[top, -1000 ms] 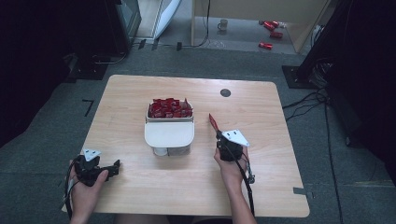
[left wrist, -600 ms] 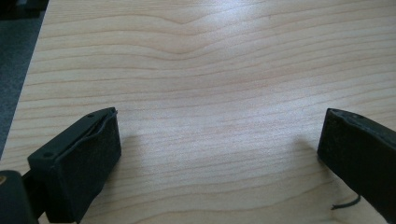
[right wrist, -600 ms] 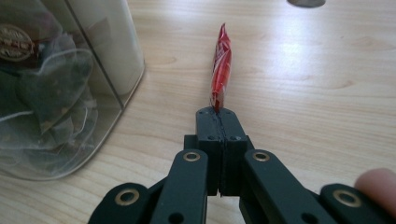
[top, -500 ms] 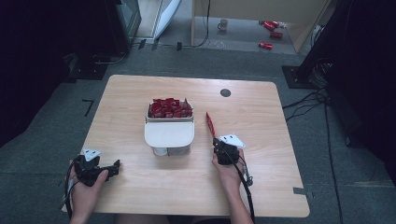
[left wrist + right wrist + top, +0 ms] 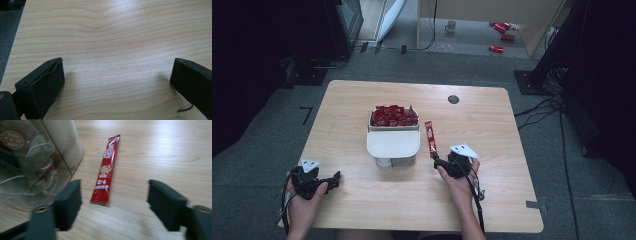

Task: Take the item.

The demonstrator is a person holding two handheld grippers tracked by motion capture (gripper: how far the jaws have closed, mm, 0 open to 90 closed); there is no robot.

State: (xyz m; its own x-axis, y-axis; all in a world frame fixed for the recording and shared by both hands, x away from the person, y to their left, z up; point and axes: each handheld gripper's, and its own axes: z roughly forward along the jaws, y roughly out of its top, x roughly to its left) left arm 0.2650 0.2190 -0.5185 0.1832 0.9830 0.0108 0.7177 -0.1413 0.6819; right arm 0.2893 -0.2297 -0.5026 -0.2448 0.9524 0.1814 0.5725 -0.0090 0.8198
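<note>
A: Where the red coffee stick (image 5: 105, 169) lies flat on the surface (image 5: 492, 115), is the right claw (image 5: 113, 202) holding it?
B: No. The jaws stand wide, one on each side of its near end, not touching it. The stick is just right of the white container (image 5: 393, 144), around the middle of the surface.
A: What's inside the container?
B: Red packets (image 5: 393, 115) fill the back compartment. In the right gripper view its clear wall is blurred, so the contents there are hard to read.
A: The left claw (image 5: 117, 82)?
B: Wide open over bare wood near the front left corner, its jaws cut off by the frame.
</note>
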